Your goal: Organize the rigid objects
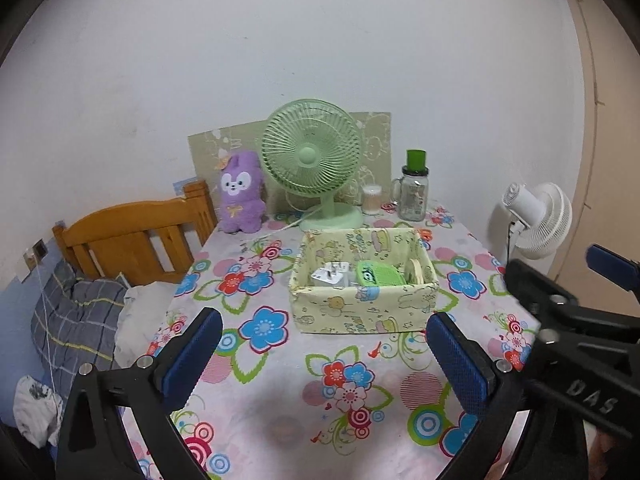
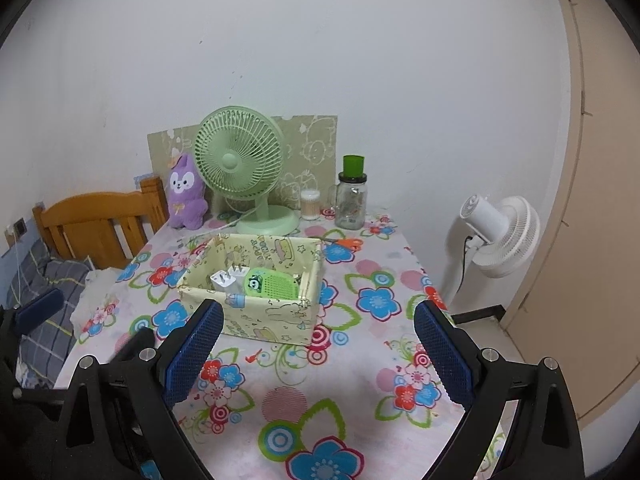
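We judged the tidying nearly finished. The pale yellow cartoon-print fabric box (image 2: 256, 312) stood on the table covered by a flowered cloth (image 2: 312, 412), and inside it we could see a white plastic plug adapter (image 2: 225, 280), a flat green plastic case with a panda picture (image 2: 272, 285) and, against the box's right wall in the left wrist view, a round cream-coloured disc (image 1: 414, 272) standing on edge (what it was, we could not tell).

Our left gripper (image 1: 320, 352) hung above the near part of the table, short of the box, its blue-padded jaws spread wide with nothing between them. Our right gripper (image 2: 318, 350) was likewise held short of the box, jaws apart and empty.

What was left looked small to us. A pair of orange-handled scissors (image 2: 346, 243) lay on the cloth just behind the box's far right corner, outside it; if they counted among the rigid things, they had not yet been put away. The rest along the wall (a green plastic desk fan (image 2: 240, 160), a purple plush rabbit (image 2: 186, 192), a clear glass jar with a green lid (image 2: 352, 196) and a small clear tub of cotton swabs (image 2: 310, 204)) seemed to us to be standing furniture of the scene, not work to be done.
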`<state>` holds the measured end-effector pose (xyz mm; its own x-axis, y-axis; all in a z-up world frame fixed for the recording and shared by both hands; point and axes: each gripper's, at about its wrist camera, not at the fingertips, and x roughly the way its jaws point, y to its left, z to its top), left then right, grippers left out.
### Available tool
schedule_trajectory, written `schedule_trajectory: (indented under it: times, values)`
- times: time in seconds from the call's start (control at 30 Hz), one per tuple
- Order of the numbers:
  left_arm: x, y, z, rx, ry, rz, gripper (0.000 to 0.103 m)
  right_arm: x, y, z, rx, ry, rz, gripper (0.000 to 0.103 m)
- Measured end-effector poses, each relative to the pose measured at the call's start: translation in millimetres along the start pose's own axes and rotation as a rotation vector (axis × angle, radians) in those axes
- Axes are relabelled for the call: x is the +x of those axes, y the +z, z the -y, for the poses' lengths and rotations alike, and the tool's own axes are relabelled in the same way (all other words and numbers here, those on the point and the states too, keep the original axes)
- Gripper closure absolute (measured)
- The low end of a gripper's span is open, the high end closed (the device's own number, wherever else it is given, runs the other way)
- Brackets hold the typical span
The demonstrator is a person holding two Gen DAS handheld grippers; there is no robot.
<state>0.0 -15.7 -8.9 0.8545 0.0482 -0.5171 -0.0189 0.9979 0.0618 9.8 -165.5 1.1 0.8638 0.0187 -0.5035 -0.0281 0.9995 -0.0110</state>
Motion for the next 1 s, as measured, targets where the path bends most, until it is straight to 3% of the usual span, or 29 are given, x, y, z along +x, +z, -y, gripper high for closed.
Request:
schedule_trajectory:
  times: [0.37, 1.0]
  values:
    - [-13, -6, -11, -0.034, 0.031, 0.018, 0.000, -16, -5, 7, 0.005, -0.009, 0.028, 0.005]
    - [-12, -4, -10, -0.055, 0.006, 0.016, 0.000, -10, -9, 14, -0.010, -0.040, 0.016, 0.002]
